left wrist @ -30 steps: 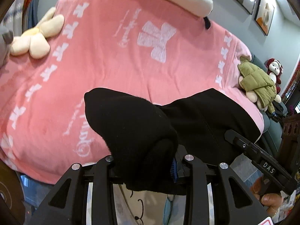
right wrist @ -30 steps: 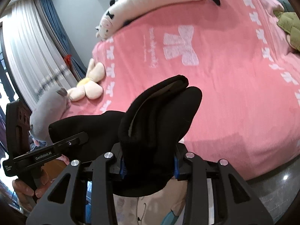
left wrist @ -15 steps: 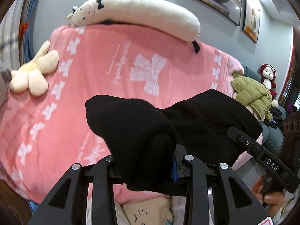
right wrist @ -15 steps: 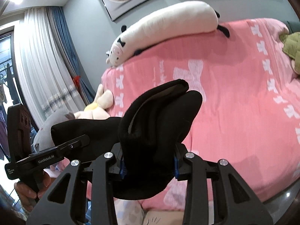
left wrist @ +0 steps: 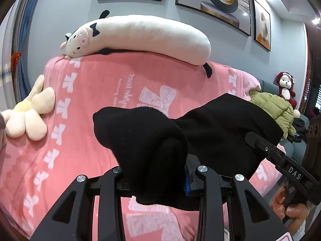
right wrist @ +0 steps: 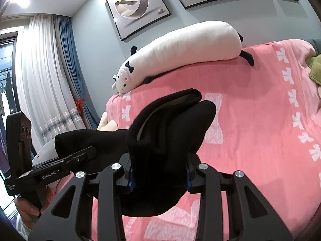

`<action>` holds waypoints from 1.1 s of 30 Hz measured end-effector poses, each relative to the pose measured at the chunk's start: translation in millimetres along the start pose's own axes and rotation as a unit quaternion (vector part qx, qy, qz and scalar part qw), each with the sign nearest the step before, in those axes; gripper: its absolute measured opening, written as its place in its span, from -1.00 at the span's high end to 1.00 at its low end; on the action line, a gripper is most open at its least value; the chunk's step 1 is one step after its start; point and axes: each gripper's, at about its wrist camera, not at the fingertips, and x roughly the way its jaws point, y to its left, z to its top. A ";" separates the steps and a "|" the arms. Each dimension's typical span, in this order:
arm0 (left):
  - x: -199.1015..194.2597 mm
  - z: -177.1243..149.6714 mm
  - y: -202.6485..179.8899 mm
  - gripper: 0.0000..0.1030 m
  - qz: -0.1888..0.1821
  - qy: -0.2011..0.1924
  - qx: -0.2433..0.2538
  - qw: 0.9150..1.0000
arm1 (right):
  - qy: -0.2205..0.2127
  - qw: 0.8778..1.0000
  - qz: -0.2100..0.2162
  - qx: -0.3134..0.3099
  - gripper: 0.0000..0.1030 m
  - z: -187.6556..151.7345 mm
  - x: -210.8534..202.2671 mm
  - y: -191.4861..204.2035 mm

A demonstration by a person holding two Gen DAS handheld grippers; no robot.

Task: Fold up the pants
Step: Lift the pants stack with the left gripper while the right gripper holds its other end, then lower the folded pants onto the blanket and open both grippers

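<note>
Black fleece pants (left wrist: 220, 128) hang stretched between both grippers above a pink bedspread (left wrist: 100, 92). My left gripper (left wrist: 154, 180) is shut on one bunched corner of the pants, which bulges out over its fingers. My right gripper (right wrist: 158, 176) is shut on the other bunched corner of the pants (right wrist: 170, 128). In the left wrist view the right gripper's black body (left wrist: 280, 160) shows at the right with a hand below it. In the right wrist view the left gripper's body (right wrist: 50, 166) shows at the left. The fingertips are hidden in cloth.
A long white cow plush (left wrist: 140, 36) lies along the bed's far edge below framed pictures. A cream flower plush (left wrist: 28, 112) lies at the bed's left side, an olive padded jacket (left wrist: 274, 108) and a red-hooded doll (left wrist: 285, 86) at its right. Curtains (right wrist: 50, 76) hang left.
Both grippers have risen with the pants held between them, and the views have tilted up: the wall, pictures and whole cow plush now show. Both grips are unchanged.
</note>
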 end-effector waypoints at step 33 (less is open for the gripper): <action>358.9 -89.6 164.2 -0.28 0.121 0.169 -0.131 0.969 | 0.184 0.979 -0.087 0.021 0.51 -110.3 304.5 -176.0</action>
